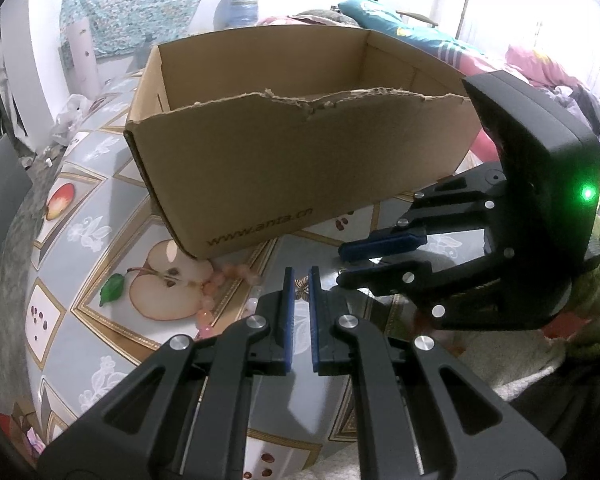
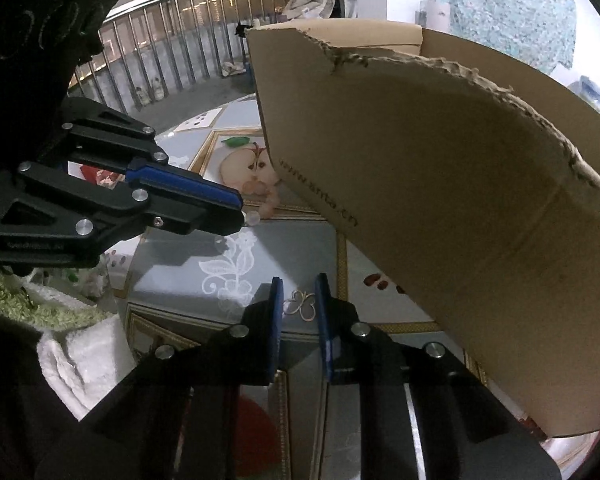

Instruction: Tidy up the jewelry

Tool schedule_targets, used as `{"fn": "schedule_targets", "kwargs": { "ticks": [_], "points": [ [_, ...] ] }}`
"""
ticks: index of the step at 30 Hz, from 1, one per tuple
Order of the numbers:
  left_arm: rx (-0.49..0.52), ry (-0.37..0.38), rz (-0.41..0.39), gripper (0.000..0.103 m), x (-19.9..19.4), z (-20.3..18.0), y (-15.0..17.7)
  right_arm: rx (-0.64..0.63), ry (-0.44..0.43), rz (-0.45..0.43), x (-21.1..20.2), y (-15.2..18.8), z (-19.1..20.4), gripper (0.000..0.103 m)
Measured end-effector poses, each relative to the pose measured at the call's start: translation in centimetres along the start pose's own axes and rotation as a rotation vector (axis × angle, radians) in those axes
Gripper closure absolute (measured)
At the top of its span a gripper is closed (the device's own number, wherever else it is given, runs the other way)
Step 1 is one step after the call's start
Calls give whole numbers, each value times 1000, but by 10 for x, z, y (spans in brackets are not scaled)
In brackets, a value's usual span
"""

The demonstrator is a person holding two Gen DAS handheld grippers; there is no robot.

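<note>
One butterfly pendant (image 2: 301,305) lies between the right hand-held gripper's (image 2: 299,286) fingers.

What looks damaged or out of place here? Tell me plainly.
The cardboard box has a ragged, torn top edge along its near wall, as if a flap was ripped off. A pink bead bracelet lies loose on the tablecloth, partly tucked against the box's corner, and a small butterfly piece lies outside the box.

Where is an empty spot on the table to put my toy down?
Bare tablecloth lies left of the cardboard box, by the peach picture. Crowded: in front of the box, where the pink bead bracelet, butterfly piece, left gripper and right gripper meet.
</note>
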State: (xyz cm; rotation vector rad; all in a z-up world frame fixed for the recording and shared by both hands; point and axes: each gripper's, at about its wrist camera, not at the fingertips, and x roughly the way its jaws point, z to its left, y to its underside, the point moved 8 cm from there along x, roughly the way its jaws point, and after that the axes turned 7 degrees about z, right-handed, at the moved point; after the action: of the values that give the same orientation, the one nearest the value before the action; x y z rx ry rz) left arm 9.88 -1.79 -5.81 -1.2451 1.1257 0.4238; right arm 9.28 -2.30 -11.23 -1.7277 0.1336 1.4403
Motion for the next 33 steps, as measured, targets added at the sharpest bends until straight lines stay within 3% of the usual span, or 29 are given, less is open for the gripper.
{"fn": "schedule_targets", "kwargs": {
  "ticks": [2, 6, 15, 17, 19, 25, 28, 33],
  "points": [
    [1, 0, 0, 97, 0, 0, 0, 9, -15, -3, -2, 0, 1, 98],
    [2, -2, -1, 97, 0, 0, 0, 18, -6, 2, -2, 0, 2, 98],
    [0, -4, -4, 97, -2, 0, 0, 124, -1, -2, -17, 14, -4, 94],
    [3, -2, -3, 97, -1, -2, 0, 143, 14, -7, -16, 15, -6, 84],
    [10, -1, -4, 97, -2, -3, -1, 156, 22, -10, -13, 13, -8, 81],
    [8, -5, -7, 97, -3, -2, 0, 102, 83, 13, 0, 5, 1, 80],
    [5, -6, -7, 97, -4, -2, 1, 127, 83, 20, 0, 5, -1, 87],
    [5, -5, -8, 97, -4, -3, 1, 148, 88, 20, -1, 6, -2, 87]
  ]
}}
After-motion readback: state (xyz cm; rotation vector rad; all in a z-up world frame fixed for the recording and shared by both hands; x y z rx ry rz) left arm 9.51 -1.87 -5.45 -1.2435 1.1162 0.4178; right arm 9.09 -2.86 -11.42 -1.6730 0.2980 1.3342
